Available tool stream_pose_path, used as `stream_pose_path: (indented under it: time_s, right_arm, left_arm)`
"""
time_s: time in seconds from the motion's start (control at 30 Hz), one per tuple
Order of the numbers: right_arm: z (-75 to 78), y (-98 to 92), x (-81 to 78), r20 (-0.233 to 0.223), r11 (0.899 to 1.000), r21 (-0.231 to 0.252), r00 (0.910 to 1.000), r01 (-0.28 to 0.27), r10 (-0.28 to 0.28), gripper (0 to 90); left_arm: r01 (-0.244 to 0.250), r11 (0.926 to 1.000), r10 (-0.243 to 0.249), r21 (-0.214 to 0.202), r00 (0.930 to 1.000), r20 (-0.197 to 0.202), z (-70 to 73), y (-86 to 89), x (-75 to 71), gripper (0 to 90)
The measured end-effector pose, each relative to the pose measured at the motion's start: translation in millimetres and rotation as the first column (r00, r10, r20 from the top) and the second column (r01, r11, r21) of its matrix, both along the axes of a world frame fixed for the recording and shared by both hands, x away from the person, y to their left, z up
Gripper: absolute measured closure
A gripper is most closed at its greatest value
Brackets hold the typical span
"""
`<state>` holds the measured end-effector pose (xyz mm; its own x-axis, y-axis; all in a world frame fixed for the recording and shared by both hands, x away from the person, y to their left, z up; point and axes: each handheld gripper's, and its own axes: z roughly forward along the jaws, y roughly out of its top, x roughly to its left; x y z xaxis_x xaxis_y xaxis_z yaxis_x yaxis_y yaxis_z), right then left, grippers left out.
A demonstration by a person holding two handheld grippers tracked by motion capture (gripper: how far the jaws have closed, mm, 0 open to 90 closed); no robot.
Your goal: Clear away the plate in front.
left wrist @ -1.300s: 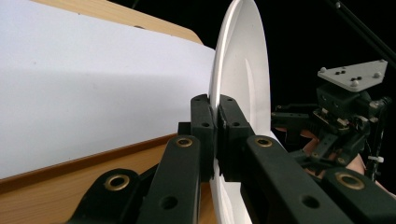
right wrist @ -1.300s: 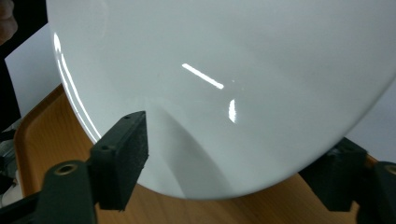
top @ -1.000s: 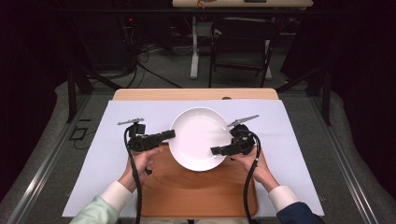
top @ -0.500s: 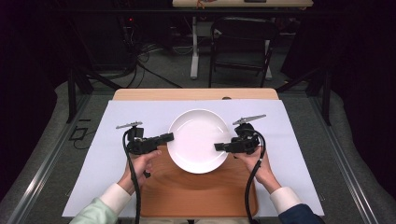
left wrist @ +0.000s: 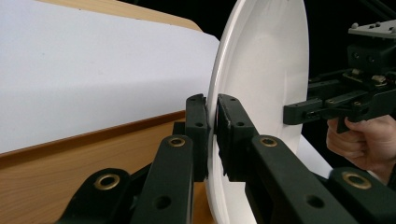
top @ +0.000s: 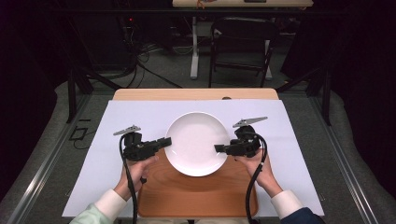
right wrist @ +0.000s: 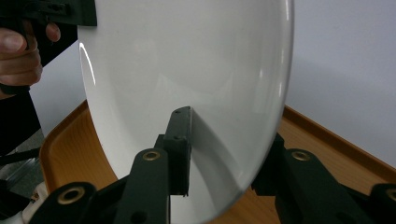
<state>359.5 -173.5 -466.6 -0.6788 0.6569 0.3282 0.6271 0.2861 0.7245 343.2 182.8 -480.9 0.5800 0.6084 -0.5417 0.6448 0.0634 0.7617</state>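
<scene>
Standing over the desk (top: 196,94), I see a white sheet (top: 116,121) covering most of its top, with a wooden tray (top: 196,196) lying at the near middle. Sitting partly on the tray's far edge and partly over the sheet is a round white plate (top: 196,140). At its left rim, the left tool (top: 166,141) is pinching the plate's edge, one jaw above and one below. At the right rim, the right tool (top: 218,148) has just been closing, and its jaws now clamp the plate's edge too.
</scene>
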Motion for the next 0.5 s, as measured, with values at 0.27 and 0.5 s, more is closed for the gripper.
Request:
stream_pose_path:
  time_s: [0.27, 0.5]
  right_arm:
    - [5.5, 3.8, -13.1, 0.023, 1.000, -0.011, 0.9995, -0.019, 0.019, 67.4]
    - [6.8, 6.0, -20.4, 0.024, 0.999, -0.017, 0.9991, -0.036, 0.036, 67.9]
  left_arm:
    - [-0.001, 1.0000, 0.001, 0.010, 1.0000, 0.009, 2.0, 3.7, -12.5, 82.6]
    - [0.003, 1.0000, -0.003, 0.009, 1.0000, 0.005, 2.1, 6.4, -20.3, 82.5]
